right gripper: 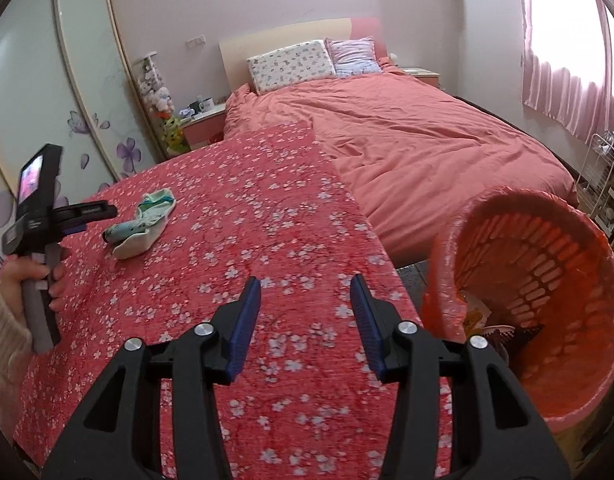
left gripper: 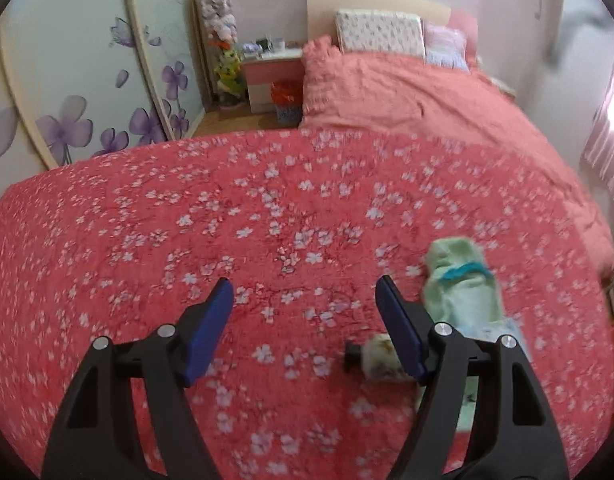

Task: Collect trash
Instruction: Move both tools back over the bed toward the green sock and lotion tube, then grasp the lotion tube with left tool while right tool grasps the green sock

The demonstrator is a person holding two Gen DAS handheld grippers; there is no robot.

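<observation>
Both views look across a table under a red blossom-print cloth [right gripper: 243, 216], with a pink-covered bed [right gripper: 427, 140] beyond its far edge.

Left gripper [left gripper: 305, 300]: jaws spread wide, nothing between them, only cloth under the gap. In the right wrist view it shows side-on over the table's left edge [right gripper: 103, 212], held by a hand [right gripper: 31, 280] in a cream knit sleeve; the jaw gap can't be read from that angle.

Right gripper [right gripper: 305, 294]: jaws part-open, nothing pinched, over the near right part of the cloth.

Trash on the table: a pale green crumpled wrapper or cloth piece with a teal stripe [left gripper: 459, 280], motion-blurred, exact item unclear. It lies toward the left edge of the table [right gripper: 147, 220], just beside the left gripper's right finger [left gripper: 399, 328]. A small white bottle-like item with a dark cap [left gripper: 371, 358] sits against that finger, half hidden behind it. Can't tell whether they touch.

Orange slotted waste basket with a liner [right gripper: 547, 280] stands off the table's right edge, tilted toward the camera. Some yellowish and dark scraps lie at the bottom, partly hidden by the right gripper's frame; its lower rim is cut off by the lens edge.

A second orange-lined bin [left gripper: 285, 100] sits by the nightstand [left gripper: 267, 80], small and blurred.
</observation>
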